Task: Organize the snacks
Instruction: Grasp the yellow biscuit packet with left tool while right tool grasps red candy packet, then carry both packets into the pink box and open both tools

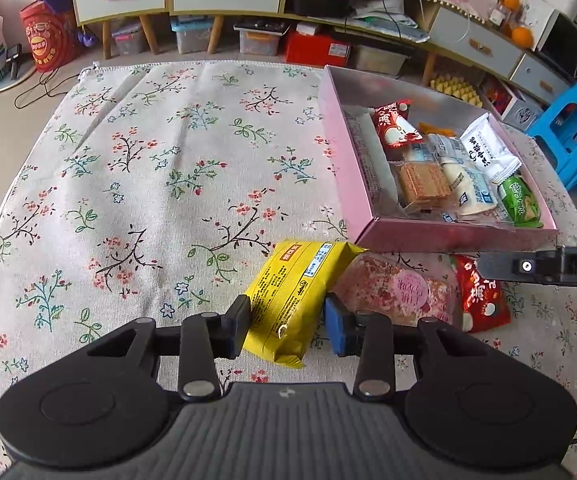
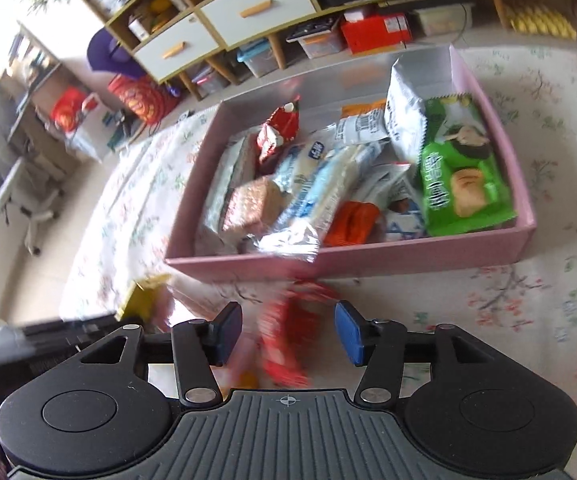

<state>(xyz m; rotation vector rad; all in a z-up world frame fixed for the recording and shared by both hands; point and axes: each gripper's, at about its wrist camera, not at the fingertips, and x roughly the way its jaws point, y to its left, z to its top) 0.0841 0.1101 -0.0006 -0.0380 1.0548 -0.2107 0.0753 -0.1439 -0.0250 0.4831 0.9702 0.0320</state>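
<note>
Your pink box (image 1: 440,236) is sitting crowded with snacks at two o'clock, the pink packet (image 1: 400,292) is lying against your yellow packet (image 1: 292,300), which the left gripper (image 1: 288,326) is clamping, while the right gripper (image 2: 288,334) is hanging open over the blurred red packet (image 2: 288,340).

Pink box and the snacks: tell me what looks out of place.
Three packets lie outside the pink box on the cloth: a yellow packet between the left gripper's jaws, a pink one and a red one. Those inside are heaped unevenly.
</note>
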